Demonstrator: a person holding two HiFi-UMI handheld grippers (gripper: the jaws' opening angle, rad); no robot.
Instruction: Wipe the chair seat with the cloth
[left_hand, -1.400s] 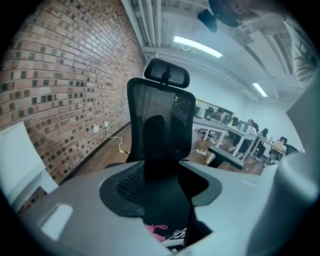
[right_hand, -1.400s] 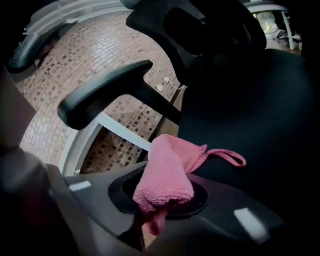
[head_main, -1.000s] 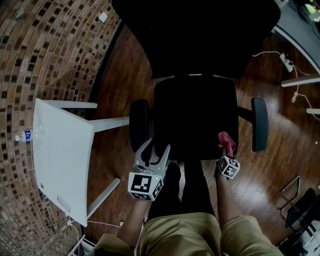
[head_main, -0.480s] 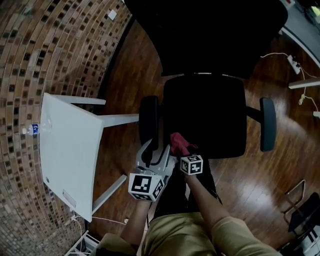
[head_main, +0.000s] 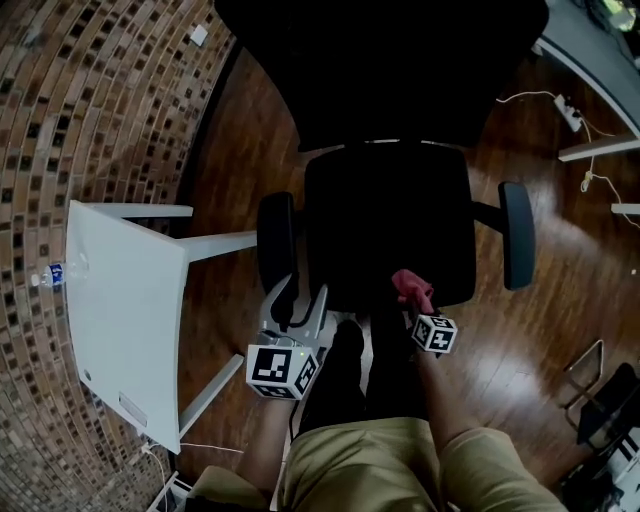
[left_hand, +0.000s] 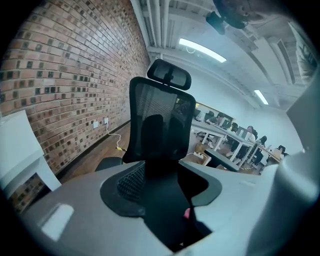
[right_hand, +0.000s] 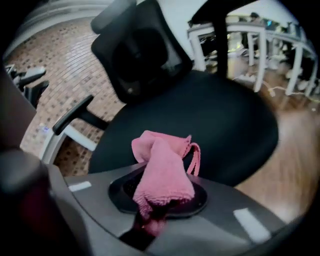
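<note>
A black office chair stands below me, and the front half of its seat (head_main: 385, 225) is in view. My right gripper (head_main: 415, 300) is shut on a bunched pink cloth (head_main: 412, 288) and presses it on the seat's front edge, right of the middle. In the right gripper view the cloth (right_hand: 162, 172) bulges out of the right gripper (right_hand: 160, 200) over the seat (right_hand: 200, 125). My left gripper (head_main: 297, 297) hangs open just in front of the left armrest (head_main: 277, 245), holding nothing. The left gripper view looks across the seat to the mesh backrest (left_hand: 160, 120).
A white table (head_main: 125, 310) stands to the left, with a small bottle (head_main: 45, 272) past its far edge. The right armrest (head_main: 516, 245) juts out over the wooden floor. A power strip with its cable (head_main: 560, 108) and white desk legs (head_main: 600, 150) lie at the back right.
The right gripper swept the cloth along the seat's front edge from the right corner to the left, then back toward the middle. The left gripper stayed by the armrest.
</note>
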